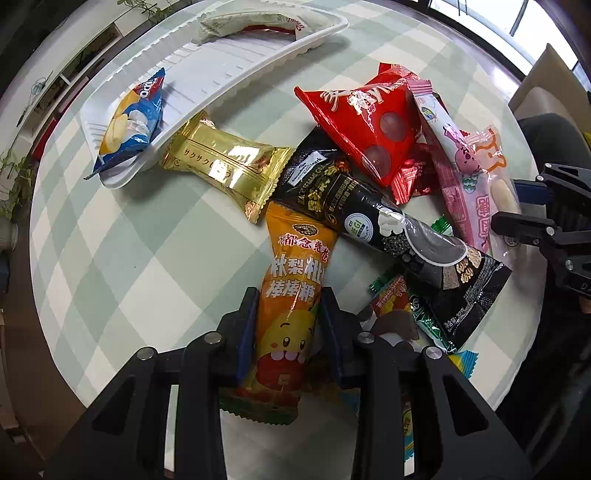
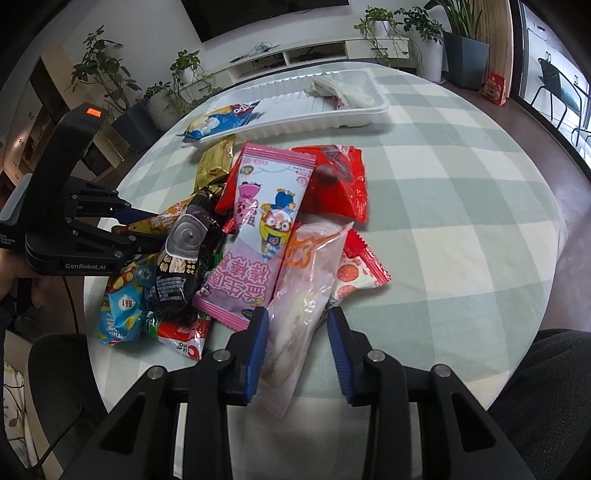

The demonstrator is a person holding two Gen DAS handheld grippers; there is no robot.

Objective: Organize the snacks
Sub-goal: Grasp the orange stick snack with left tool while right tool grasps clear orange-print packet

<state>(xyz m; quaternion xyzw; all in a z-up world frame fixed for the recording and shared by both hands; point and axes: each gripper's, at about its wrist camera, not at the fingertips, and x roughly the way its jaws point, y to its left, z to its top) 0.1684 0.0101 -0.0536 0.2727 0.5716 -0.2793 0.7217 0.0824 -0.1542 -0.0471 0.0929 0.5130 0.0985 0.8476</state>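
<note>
A pile of snack packets lies on the checked tablecloth. My left gripper [image 1: 289, 295] has its jaws against both sides of an orange lollipop packet [image 1: 291, 291], which also shows in the right wrist view [image 2: 162, 221]. My right gripper [image 2: 298, 314] is open around a clear pink-tinted packet [image 2: 306, 280], with a gap at the right finger. A white tray [image 1: 229, 70] at the back holds a blue Tipo packet [image 1: 129, 122] and a white packet [image 1: 251, 24].
The pile holds a gold packet [image 1: 225, 162], a red packet [image 1: 365, 122], a black sesame packet [image 1: 399, 229], a pink cartoon packet [image 2: 258, 229] and a blue packet [image 2: 122, 306]. Plants and a low shelf stand beyond the table.
</note>
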